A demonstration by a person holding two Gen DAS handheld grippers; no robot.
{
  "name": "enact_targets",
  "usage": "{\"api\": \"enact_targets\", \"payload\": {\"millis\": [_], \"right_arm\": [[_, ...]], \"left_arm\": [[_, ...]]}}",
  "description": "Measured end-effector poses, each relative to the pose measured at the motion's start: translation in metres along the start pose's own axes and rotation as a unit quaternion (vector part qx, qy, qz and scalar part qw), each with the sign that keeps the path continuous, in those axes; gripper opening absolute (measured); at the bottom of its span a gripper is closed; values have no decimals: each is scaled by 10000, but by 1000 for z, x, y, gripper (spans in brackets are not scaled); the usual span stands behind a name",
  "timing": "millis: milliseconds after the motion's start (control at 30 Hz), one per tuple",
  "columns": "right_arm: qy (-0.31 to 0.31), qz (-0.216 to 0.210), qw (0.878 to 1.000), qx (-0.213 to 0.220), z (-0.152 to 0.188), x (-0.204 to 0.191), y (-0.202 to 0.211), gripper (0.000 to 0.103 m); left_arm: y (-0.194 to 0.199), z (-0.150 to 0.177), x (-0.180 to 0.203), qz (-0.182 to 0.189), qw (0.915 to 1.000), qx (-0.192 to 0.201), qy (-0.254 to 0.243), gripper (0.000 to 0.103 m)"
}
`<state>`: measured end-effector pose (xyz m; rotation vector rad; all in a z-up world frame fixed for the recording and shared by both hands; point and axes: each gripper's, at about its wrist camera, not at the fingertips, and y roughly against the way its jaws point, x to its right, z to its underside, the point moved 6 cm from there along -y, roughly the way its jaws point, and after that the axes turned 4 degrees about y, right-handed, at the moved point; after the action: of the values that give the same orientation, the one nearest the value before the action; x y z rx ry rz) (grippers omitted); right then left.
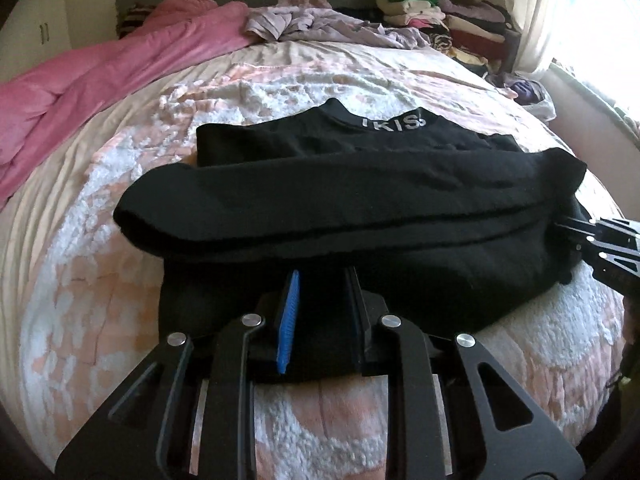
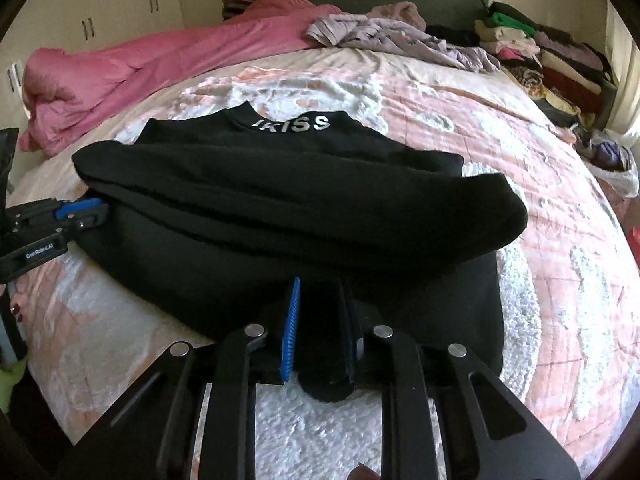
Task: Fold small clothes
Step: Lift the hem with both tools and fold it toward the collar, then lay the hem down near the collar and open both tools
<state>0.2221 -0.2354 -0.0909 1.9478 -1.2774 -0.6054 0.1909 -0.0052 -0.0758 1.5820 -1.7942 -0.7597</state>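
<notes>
A black top (image 1: 340,208) with white letters at its collar lies on the bed, a sleeve folded across its body. It also shows in the right wrist view (image 2: 280,200). My left gripper (image 1: 320,304) is shut on the top's near hem, cloth bunched between its fingers. My right gripper (image 2: 320,312) is shut on the hem further right. The right gripper shows at the right edge of the left wrist view (image 1: 568,228). The left gripper shows at the left edge of the right wrist view (image 2: 96,210).
The bed has a pink and white patterned cover (image 1: 100,260). A pink duvet (image 1: 100,84) lies along the far left. Crumpled lilac clothes (image 1: 320,20) lie at the headboard. Stacks of folded clothes (image 1: 448,20) stand at the far right by a curtained window.
</notes>
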Motion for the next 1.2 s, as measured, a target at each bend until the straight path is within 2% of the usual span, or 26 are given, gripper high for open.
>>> {"api": "enact_targets", "payload": {"millis": [367,567,833,933,1133,1200], "right_arm": [[-258,-126,9995,97,-28,21,-19,16],[-170,19,9997,198,-47,30,-27,16],[-463,491,9968,431,-81,70,-29,18],[-644,630,9948,470,-85,89,-27,19],[-966,669,9914,583,-72,112,-16,34],[-1026,690,9905,604,-68,117,-15,42]], "left_arm": [[-22,-44,-2,-23,9998,107,148,19],[-40,-59,-10,-66,9995,7,307,20],[-60,-89,-19,-126,9990,-25,427,20],[-64,-103,-29,-261,9979,72,588,27],[-50,-112,-57,-228,9947,278,960,28],[-44,-109,-68,-239,9936,318,1060,30]]}}
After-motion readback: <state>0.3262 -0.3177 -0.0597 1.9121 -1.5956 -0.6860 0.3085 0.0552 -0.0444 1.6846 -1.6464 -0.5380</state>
